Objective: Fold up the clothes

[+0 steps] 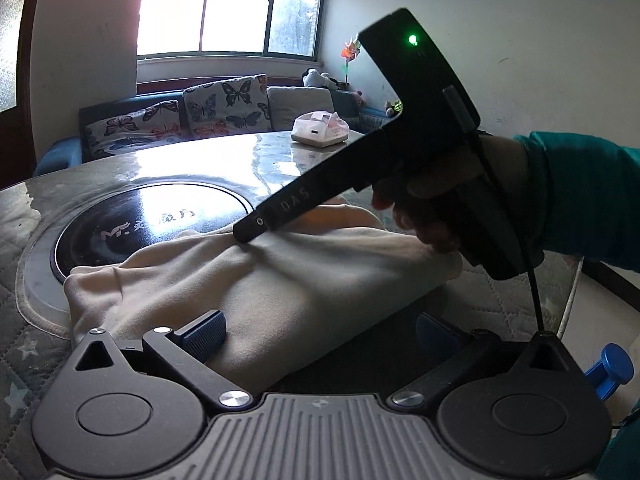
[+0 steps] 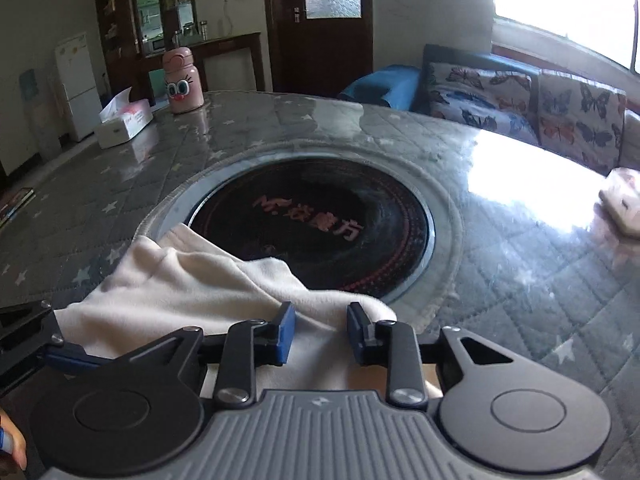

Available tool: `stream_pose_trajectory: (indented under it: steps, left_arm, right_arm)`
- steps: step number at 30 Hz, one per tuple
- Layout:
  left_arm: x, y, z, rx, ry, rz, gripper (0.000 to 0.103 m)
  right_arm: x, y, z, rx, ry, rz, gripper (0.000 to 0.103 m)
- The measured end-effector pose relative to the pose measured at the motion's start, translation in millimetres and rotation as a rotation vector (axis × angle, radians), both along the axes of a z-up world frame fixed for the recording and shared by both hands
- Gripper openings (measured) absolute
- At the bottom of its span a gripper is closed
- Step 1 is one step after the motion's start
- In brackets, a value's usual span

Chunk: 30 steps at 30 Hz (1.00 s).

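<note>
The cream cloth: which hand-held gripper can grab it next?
Probably the right hand-held gripper: its open blue pads straddle a fold of the cream cloth, ready to close. The left hand-held gripper is spread wide around the bundle's near edge.

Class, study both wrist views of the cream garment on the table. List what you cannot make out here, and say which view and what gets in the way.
- Garment type: bunched up, both views.
- Its near edge: hidden behind the left tool body, left wrist view.
- Right tool grip: fingers apart over cloth; contact unclear, right wrist view.
- Pale object at the table's right: cut off by the edge and washed out by glare, right wrist view.
</note>
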<state>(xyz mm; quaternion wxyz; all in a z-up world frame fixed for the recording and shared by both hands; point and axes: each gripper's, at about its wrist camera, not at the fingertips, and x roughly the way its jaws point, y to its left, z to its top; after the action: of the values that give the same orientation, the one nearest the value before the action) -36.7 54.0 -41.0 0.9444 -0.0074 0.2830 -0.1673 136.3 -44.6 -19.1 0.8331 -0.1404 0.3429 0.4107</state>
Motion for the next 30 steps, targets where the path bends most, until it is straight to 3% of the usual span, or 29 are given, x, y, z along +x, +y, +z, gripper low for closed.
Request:
stream_pose_trajectory:
  steps: [3,9,13,18,24,25,27,30]
  left_arm:
    - [-1.2,1.1,0.1,-0.011,0.001,0.004,0.103]
    - [-1.6,2.5,0.7,-0.025,0.0,0.008,0.103]
    - [-3.8,4.8,0.9,-0.039,0.001,0.008,0.103]
    - [-7.4,4.9,-1.4,-0.038,-0.007,0.004,0.103]
    - [-9.3,6.4,3.3,-0.05,-0.008,0.01,0.103]
    - [-10.4,7.3,5.3,-0.053,-0.01,0.012,0.103]
    - [-12.9,10.2,8.7,-0.064,-0.017,0.024,0.103]
    - [-13.2,16.0,8.6,-0.078,-0.01,0.049,0.103]
  right_arm:
    - [-9.8,9.4,10.5,-0.003,-0.028,0.05,0.043]
    - [-15.2,44.2,5.5,-0.052,-0.036,0.135,0.044]
    - [-6.1,61.6,-4.8,-0.078,-0.028,0.121,0.045]
    - [4.7,70.6,-11.1,-0.092,-0.016,0.095,0.056]
    - [6.1,72.2,-4.0,-0.085,-0.031,0.083,0.061]
    - [3.9,71.4,-0.4,-0.078,-0.036,0.089,0.064]
    - [-3.1,71.5,7.4,-0.066,-0.058,0.108,0.081]
    - [-13.1,77.0,12.4,-0.065,-0.083,0.144,0.083]
